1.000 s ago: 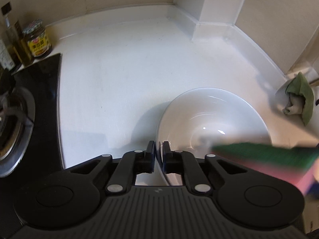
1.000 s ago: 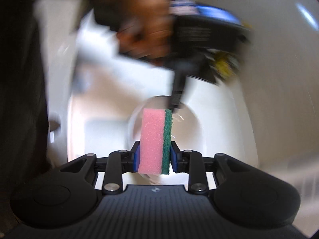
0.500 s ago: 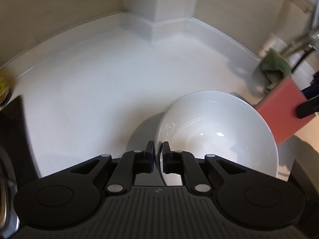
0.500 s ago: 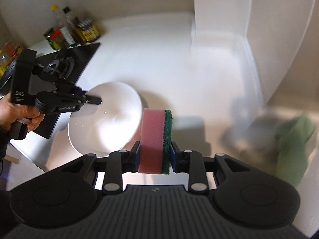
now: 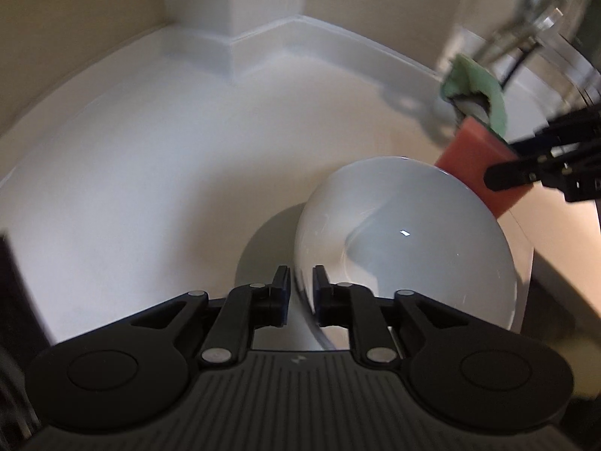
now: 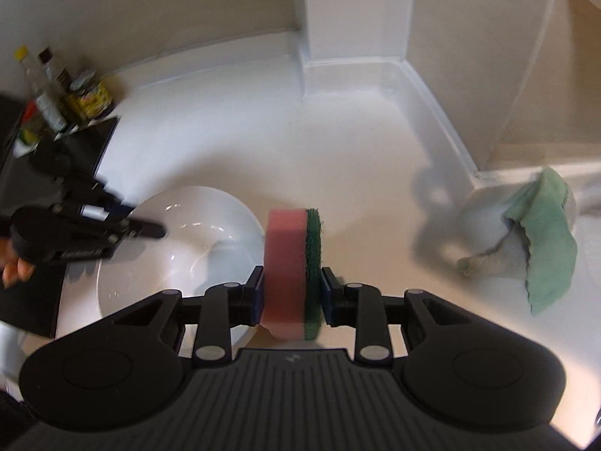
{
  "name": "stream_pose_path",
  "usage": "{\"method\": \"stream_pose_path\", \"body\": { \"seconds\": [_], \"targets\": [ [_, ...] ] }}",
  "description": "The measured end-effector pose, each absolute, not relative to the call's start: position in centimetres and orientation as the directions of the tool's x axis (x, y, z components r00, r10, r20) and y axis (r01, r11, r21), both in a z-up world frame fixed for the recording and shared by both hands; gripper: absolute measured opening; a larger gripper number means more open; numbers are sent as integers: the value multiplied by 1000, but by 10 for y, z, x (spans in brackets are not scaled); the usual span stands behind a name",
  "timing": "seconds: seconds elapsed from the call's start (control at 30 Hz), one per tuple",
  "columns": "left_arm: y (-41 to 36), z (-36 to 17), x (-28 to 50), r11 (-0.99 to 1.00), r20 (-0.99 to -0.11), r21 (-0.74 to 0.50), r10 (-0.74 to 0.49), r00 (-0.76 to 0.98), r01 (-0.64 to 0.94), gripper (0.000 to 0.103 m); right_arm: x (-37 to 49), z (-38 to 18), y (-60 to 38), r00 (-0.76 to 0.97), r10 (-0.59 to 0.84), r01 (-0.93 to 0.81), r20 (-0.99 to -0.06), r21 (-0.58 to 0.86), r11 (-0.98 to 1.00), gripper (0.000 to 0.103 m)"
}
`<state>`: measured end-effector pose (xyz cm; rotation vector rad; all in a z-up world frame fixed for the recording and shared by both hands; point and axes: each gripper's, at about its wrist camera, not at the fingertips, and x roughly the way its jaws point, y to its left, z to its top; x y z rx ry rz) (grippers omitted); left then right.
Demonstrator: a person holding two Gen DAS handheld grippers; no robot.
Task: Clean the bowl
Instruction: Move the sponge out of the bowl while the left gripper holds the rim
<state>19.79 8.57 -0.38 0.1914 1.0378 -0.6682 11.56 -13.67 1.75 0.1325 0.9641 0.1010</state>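
A white bowl is held tilted above the white counter. My left gripper is shut on its near rim. The bowl also shows in the right wrist view, with the left gripper on its left rim. My right gripper is shut on a pink sponge with a green scouring side. It holds the sponge upright, just right of the bowl and outside it. In the left wrist view the sponge sits beyond the bowl's far right rim, held by the right gripper.
A green cloth lies draped at the right by the sink edge. Bottles and a jar stand at the back left beside a black stovetop. A wall corner post stands behind the counter.
The sponge came out of the bowl and now sits to the right of its rim. My left gripper, still on the rim, swung right, away from the stove and jars.
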Motion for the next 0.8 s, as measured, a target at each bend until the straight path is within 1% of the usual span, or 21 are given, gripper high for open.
{"method": "stream_pose_path", "body": {
  "seconds": [0.07, 0.2, 0.37, 0.47, 0.53, 0.57, 0.6, 0.63, 0.67, 0.77, 0.8],
  "targets": [
    [89, -7, 190, 806, -829, -165, -426, 363, 569, 20, 110, 15, -135, 584, 139, 5, -800, 175, 984, 26],
    [83, -11, 193, 761, -835, -132, -431, 342, 635, 16, 104, 14, -136, 595, 138, 17, -792, 184, 983, 26],
    [67, -10, 209, 634, -849, -26, -422, 318, 773, 13, 124, 18, -144, 541, 201, -102, -817, 173, 980, 26],
    [61, -10, 220, 572, -858, -19, -430, 280, 820, 12, 140, 20, -144, 537, 222, -177, -814, 148, 973, 26],
    [60, -7, 225, 614, -853, -44, -433, 291, 788, 13, 149, 20, -146, 530, 244, -216, -812, 148, 965, 26],
    [62, -5, 225, 662, -844, -58, -432, 318, 747, 13, 152, 21, -147, 527, 254, -233, -811, 150, 961, 26],
    [64, -3, 224, 699, -840, -67, -425, 338, 712, 17, 154, 21, -149, 525, 267, -245, -808, 157, 957, 26],
    [69, 0, 221, 766, -841, -76, -394, 372, 639, 26, 155, 21, -152, 523, 281, -253, -805, 168, 953, 26],
    [74, 3, 214, 828, -840, -90, -361, 405, 553, 27, 155, 21, -155, 521, 294, -261, -802, 178, 949, 26],
    [82, 3, 190, 913, -847, -106, -291, 445, 394, 25, 156, 21, -164, 515, 332, -283, -790, 209, 936, 26],
    [82, 1, 182, 924, -846, -101, -275, 456, 369, 25, 155, 21, -166, 515, 341, -286, -787, 217, 933, 26]
  ]
}}
